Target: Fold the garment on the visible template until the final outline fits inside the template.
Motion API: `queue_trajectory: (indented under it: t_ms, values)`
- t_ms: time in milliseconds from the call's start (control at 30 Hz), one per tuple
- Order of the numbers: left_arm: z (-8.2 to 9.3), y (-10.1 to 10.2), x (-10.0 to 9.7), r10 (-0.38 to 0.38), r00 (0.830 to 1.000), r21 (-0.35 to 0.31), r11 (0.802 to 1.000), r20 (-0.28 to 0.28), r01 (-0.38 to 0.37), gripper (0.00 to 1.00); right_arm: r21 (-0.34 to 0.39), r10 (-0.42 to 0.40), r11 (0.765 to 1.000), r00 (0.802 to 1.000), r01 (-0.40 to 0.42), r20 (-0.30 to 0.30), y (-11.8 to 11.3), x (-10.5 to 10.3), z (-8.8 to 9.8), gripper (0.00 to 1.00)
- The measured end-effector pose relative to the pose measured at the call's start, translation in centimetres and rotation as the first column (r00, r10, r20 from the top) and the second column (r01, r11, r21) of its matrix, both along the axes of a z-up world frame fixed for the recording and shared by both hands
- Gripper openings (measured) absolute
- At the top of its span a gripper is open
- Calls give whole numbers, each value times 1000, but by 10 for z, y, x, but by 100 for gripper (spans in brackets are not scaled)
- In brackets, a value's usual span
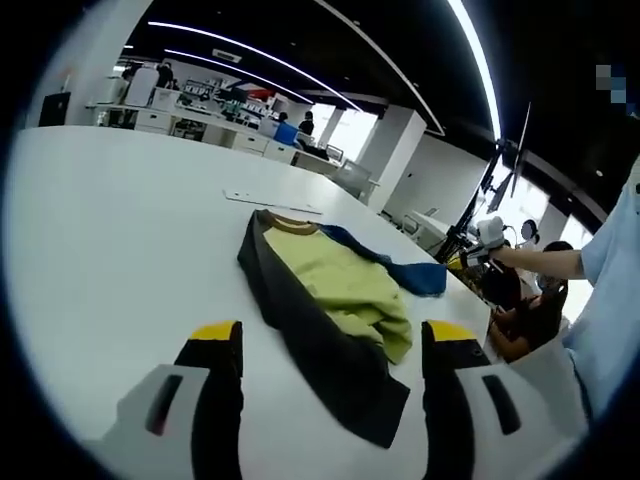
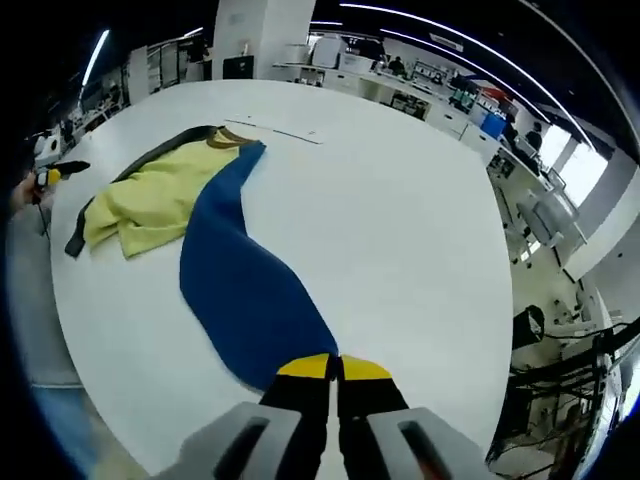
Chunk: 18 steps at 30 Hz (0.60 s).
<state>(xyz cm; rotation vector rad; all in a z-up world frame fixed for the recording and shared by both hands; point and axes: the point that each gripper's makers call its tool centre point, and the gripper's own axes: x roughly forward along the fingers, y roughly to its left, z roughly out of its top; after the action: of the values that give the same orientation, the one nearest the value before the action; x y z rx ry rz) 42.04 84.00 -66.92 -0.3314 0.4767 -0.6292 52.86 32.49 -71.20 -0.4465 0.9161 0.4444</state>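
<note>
Hard to say where the template outline actually is. There's a thin pale strip (image 1: 272,203) on the white table (image 1: 110,230) just past the shirt's collar, but I can't tell what it is.

The shirt (image 1: 335,300) lies partly folded on the table: yellow-green middle, dark panel along one side, blue part on the other, tan collar at the far end. In the left gripper view the blue side is mostly hidden behind the yellow bunch, and the near dark corner runs between the jaws.

The left gripper (image 1: 330,345) hovers low over the table with its yellow-tipped jaws spread wide, nothing between them.

The right gripper (image 2: 334,368) has its jaws pressed together right at the near edge of the long blue panel. Looks like it's pinching the fabric, though the tips cover the exact contact.

A hand (image 1: 492,238) with a sleeve reaches in from the right in the left gripper view. Desks and people in the background are too blurry to make out.
</note>
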Motion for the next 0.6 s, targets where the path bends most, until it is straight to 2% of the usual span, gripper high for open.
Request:
queue_trajectory:
  t_ms: [133, 200, 333, 600]
  values:
    - [3, -2, 7, 4, 1000, -11, 1000, -1, -4, 70, -13, -11, 1000, 1000, 11, -25, -12, 16, -8, 0]
    - [2, -4, 9, -1, 1000, -9, 1000, -4, 1, 70, -59, 1, 998, 999, -4, -36, -23, 24, -13, 0]
    - [1, -8, 15, -5, 1000, -12, 1000, -10, 5, 70, -66, -16, 998, 998, 12, -61, -40, 39, -20, 0]
    - [-3, -17, 25, -3, 1000, -32, 999, -22, 2, 70, -88, -70, 994, 997, 66, -37, -72, 83, -22, 0]
